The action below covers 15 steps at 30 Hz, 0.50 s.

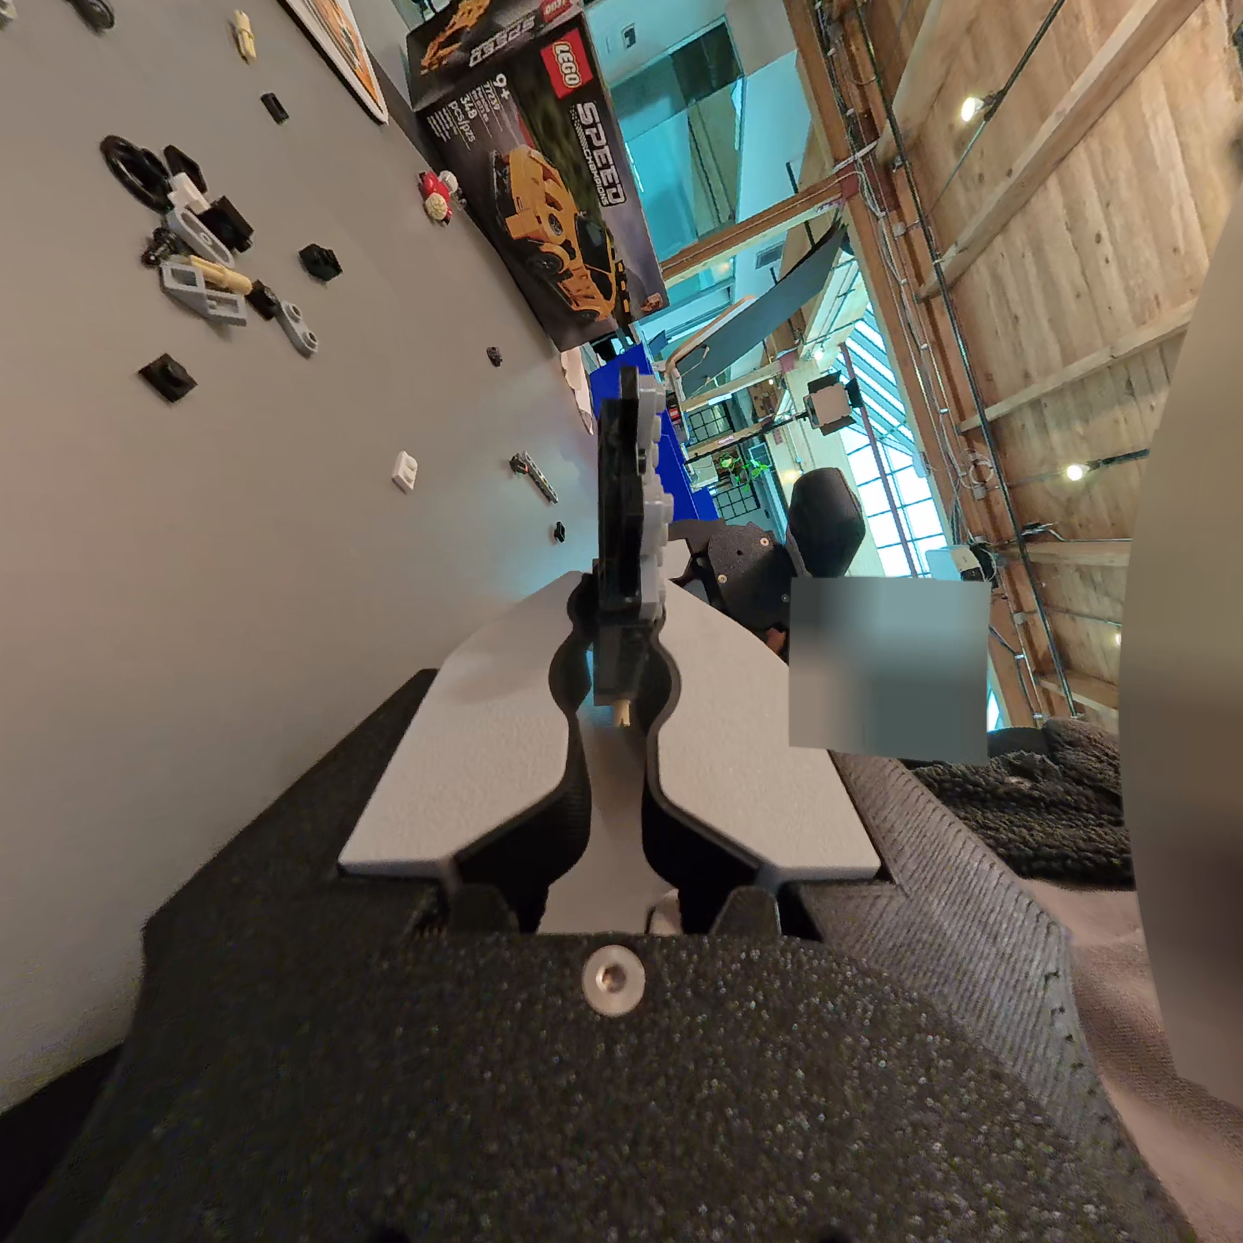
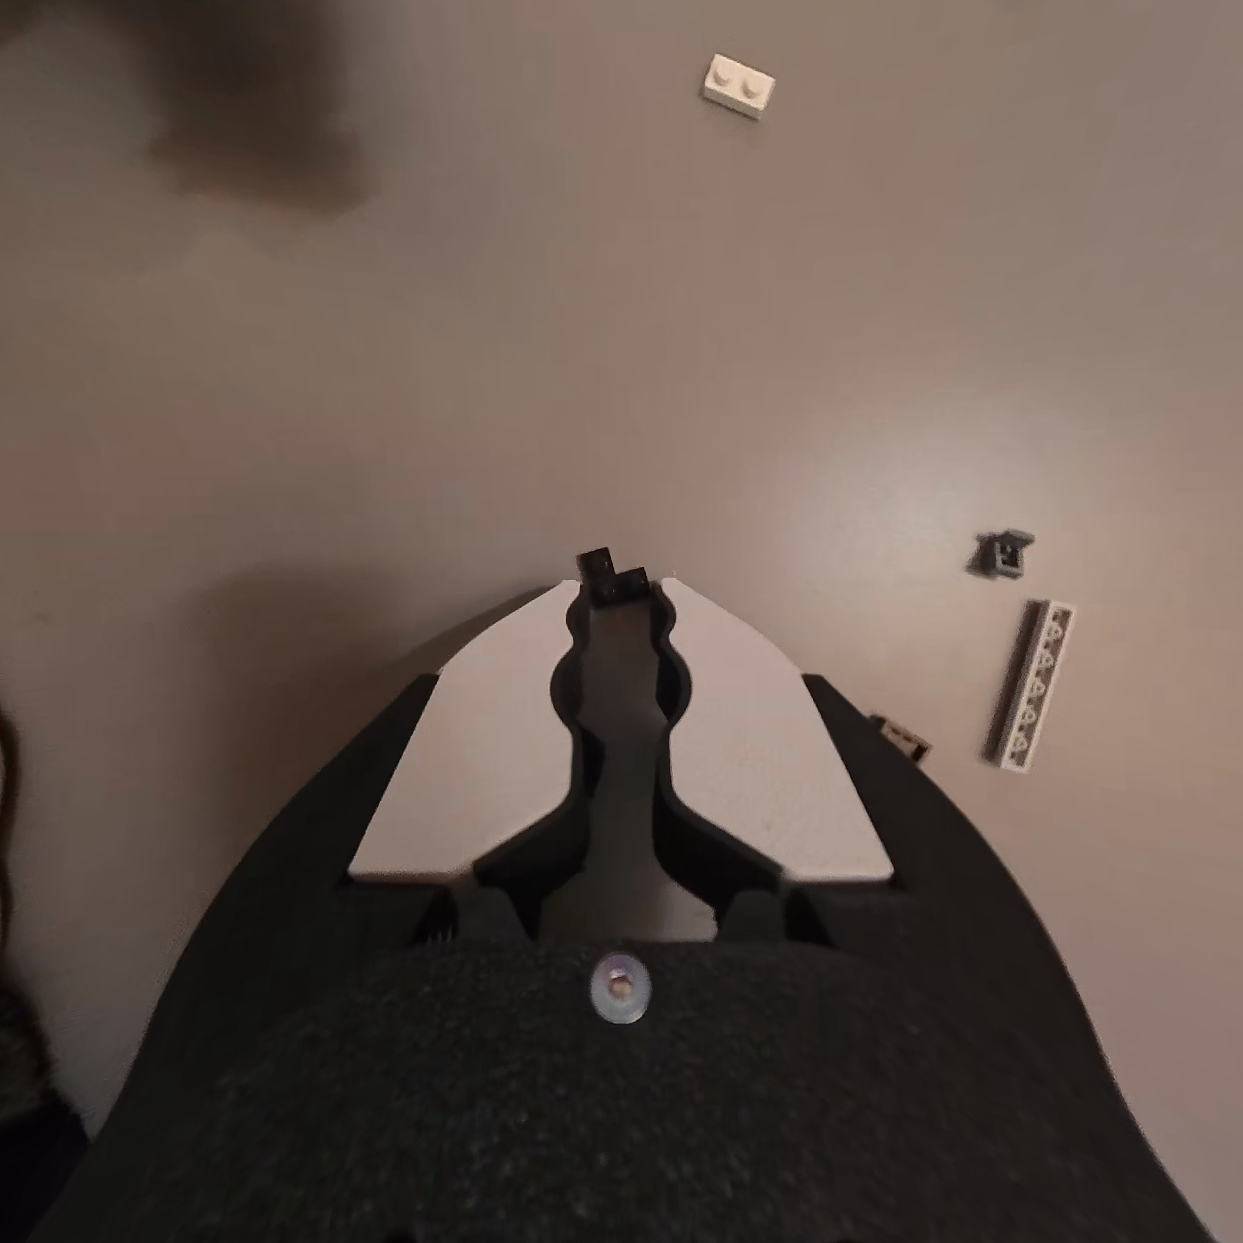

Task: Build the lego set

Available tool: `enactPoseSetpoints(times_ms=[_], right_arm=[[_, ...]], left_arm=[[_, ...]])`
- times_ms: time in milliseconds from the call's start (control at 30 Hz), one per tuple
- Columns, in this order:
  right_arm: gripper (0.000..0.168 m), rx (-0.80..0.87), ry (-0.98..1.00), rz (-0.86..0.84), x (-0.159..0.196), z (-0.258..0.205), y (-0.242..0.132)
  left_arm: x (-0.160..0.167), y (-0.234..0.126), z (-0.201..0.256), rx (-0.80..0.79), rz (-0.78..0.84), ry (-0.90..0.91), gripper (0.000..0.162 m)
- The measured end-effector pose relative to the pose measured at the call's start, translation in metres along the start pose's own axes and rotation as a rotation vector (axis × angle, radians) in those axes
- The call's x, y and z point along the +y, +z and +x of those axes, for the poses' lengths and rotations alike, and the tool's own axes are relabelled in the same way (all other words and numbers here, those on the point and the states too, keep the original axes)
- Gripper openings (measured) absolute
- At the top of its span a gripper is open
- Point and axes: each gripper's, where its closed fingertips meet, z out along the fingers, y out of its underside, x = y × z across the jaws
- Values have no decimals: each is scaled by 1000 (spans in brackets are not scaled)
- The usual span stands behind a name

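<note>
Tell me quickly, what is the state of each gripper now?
Left gripper: closed on a black and grey lego assembly.
Right gripper: closed on a small black lego piece.

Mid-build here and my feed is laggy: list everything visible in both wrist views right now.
Partial assembly: one, black and grey plates, clamped in the left gripper, off the table.
Corner piece: one, black, pinched at the right gripper's tips.
Two-stud plate: one, white, on the table ahead of the right gripper.
Long plate: one, grey, on the table, right of the right gripper.
Bracket piece: one, dark grey, just beyond the long plate.
Loose parts pile: several, black, grey, tan, far left on the table.
Set box: one, standing at the table's far edge.
Table: one, grey.
Left gripper: shut.
Right gripper: shut.
</note>
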Motion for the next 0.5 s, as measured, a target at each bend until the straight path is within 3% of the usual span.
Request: enactPoseSetpoints(times_ms=[67, 167, 233, 333, 500], right_arm=[[16, -51, -137, -4, -1, -2, 0], [16, -160, -520, -9, -3, -5, 0], [16, -218, -635, -28, -7, -3, 0], [25, -240, -598, -49, -15, 0, -3], [33, -133, -299, 5, -15, 1, -2]], left_arm=[[0, 0, 0, 5, -6, -9, 12], [2, 3, 1, 15, -26, -20, 12], [3, 5, 2, 13, -35, -13, 12], [5, 6, 4, 9, -27, 3, 12], [2, 4, 3, 4, -1, -3, 12]])
